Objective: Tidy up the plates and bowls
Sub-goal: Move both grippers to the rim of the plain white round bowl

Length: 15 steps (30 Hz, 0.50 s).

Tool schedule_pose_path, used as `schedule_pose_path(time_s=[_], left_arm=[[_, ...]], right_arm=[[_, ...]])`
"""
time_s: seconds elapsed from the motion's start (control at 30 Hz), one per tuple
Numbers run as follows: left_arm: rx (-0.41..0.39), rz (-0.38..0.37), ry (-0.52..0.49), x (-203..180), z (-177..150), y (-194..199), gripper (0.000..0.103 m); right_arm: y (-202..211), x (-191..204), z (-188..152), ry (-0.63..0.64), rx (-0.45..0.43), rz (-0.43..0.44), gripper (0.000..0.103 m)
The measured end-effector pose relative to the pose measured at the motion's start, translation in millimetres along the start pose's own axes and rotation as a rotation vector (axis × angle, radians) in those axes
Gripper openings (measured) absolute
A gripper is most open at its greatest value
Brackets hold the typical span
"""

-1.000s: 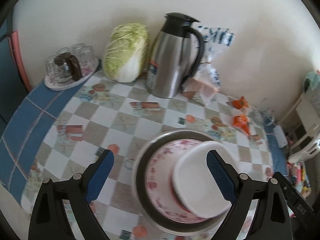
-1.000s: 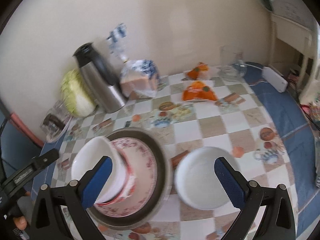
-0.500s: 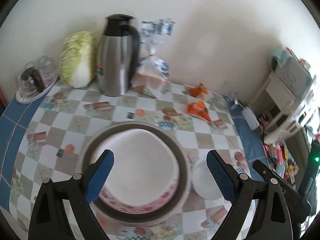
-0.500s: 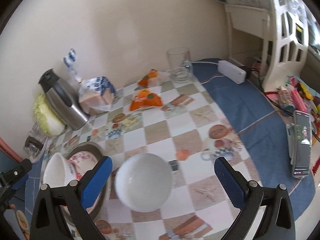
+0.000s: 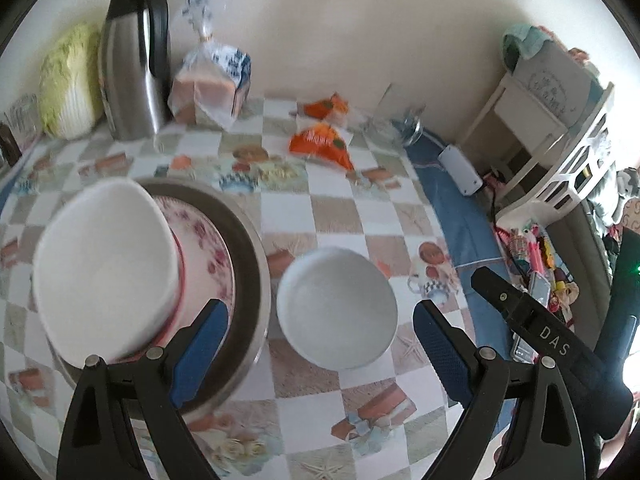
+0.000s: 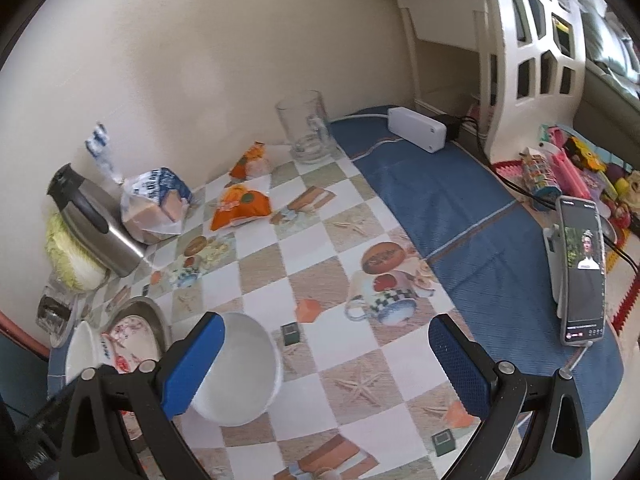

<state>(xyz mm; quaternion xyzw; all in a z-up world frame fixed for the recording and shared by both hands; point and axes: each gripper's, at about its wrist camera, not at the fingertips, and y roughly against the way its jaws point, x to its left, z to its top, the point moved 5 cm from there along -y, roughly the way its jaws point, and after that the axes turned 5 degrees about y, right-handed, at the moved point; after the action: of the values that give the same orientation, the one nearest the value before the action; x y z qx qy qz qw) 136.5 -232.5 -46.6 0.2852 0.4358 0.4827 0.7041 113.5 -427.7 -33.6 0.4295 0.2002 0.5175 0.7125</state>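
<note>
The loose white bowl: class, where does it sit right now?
The white bowl sits alone on the tablecloth, just right of the metal plate, between the left gripper's open fingers in the left wrist view.

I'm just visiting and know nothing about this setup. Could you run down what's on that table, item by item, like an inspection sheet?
Surface: table with checked cloth, blue border.
Job's things: white bowl on floral plate in metal dish; second white bowl alone beside the stack.
Clutter: thermos, cabbage, bread bag, orange packets, glass mug, phone on a stand.
Grippers: left gripper and right gripper both open, empty.
Cables: black lead from white box.
Surroundings: cream wall, white shelf unit.
</note>
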Motion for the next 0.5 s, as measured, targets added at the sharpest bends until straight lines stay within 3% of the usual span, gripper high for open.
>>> schedule_pose_path(time_s=[0.33, 0.5], left_arm=[[0.079, -0.032, 0.090, 5, -10, -27, 0.094], [0.094, 0.004, 0.120, 9, -13, -33, 0.094]], right_arm=[[-46, 0, -24, 0.024, 0.138, 0.014, 0.103], [-65, 9, -32, 0.067, 0.182, 0.006, 0.103]])
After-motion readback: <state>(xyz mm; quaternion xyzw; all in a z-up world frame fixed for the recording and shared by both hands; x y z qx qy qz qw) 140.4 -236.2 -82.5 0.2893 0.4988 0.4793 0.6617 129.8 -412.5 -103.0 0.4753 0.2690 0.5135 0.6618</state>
